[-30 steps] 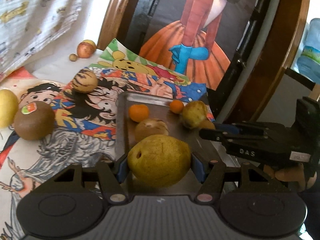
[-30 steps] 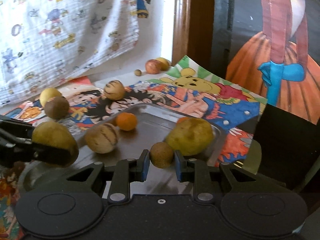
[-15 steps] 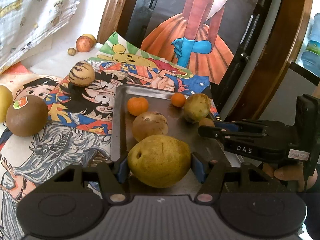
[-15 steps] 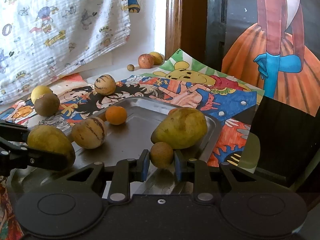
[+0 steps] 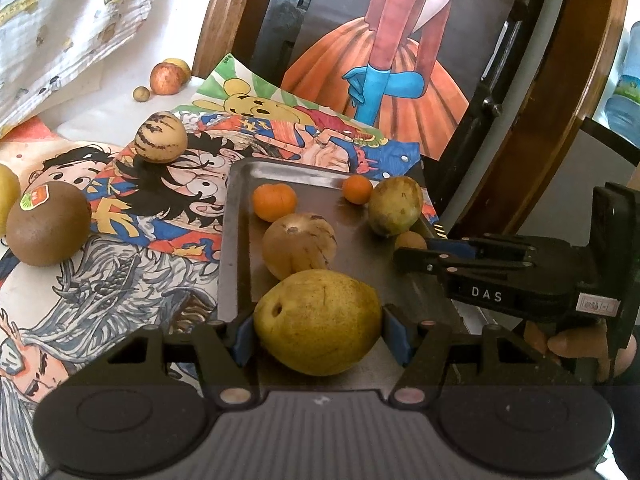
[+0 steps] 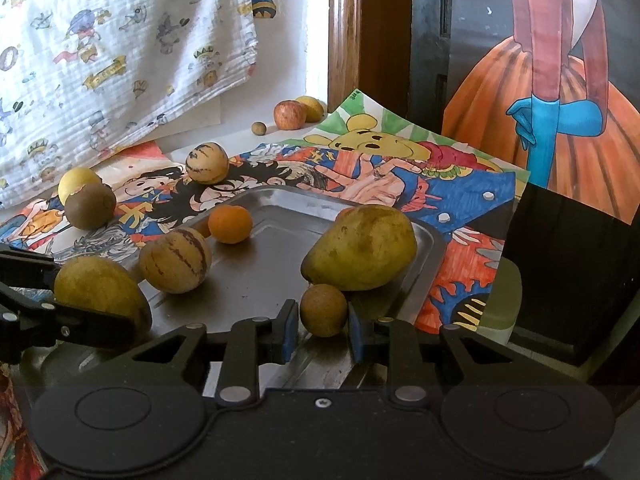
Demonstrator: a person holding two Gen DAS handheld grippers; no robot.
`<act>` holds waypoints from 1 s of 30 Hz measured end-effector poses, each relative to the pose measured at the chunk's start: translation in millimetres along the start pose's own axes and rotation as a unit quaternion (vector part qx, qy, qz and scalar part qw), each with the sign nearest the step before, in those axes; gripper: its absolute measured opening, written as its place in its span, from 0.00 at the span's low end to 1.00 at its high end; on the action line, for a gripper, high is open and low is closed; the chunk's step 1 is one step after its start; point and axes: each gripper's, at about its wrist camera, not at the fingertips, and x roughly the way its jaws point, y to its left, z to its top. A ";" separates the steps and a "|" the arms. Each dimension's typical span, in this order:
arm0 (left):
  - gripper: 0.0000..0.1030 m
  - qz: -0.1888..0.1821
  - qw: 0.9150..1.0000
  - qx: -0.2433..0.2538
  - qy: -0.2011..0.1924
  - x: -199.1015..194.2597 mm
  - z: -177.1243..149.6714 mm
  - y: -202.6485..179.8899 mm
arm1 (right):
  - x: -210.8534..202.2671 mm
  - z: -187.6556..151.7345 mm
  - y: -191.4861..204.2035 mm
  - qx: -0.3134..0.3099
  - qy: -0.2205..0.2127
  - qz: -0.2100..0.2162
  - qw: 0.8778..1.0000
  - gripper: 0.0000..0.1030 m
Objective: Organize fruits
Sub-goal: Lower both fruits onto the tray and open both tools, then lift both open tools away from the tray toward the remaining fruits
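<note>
Now the left hand-held gripper (image 5: 319, 325) is closed around a yellow-green pear (image 5: 318, 321), its blue pads pressed to either side of the fruit, over the near end of the metal tray (image 5: 234, 240). Just ahead of that gripper on the tray lies a striped pepino melon (image 5: 299, 245), and beyond it a tangerine (image 5: 274, 202); further ahead and to its right sit a smaller tangerine (image 5: 357, 189) and a mango (image 5: 395, 205). Left of the gripper, off the tray on the cartoon-printed surface (image 5: 120, 280), rest a kiwi (image 5: 48, 229) with a sticker and, further ahead, a second striped melon (image 5: 161, 143). Far ahead near the wall sit an apple (image 5: 165, 78) and a small round fruit (image 5: 141, 94).

The right hand-held gripper (image 6: 323, 326) is clamped on a small brown round fruit (image 6: 323, 310), narrow between its pads, at the tray's near right edge. The mango (image 6: 360, 249) lies immediately ahead of it, touching or nearly touching the small fruit. To its left the striped melon (image 6: 175, 260) and the tangerine (image 6: 230, 224) rest on the tray, and at the far left the left gripper's fingers (image 6: 60, 320) hold the pear (image 6: 98, 290)
</note>
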 end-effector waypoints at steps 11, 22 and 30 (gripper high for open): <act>0.86 0.016 1.000 0.008 -0.023 -19.8 2.3 -9.3 | -23.4 3.7 1.6 0.001 -0.013 -0.009 1.000 0.45; 0.99 0.057 0.996 -0.003 -0.073 -74.1 -2.8 -15.9 | -74.5 6.4 19.0 0.013 -0.041 -0.007 0.999 0.80; 0.99 0.082 0.993 -0.006 -0.079 -114.4 -14.6 -19.6 | -113.1 4.2 43.9 0.022 -0.039 0.010 0.999 0.97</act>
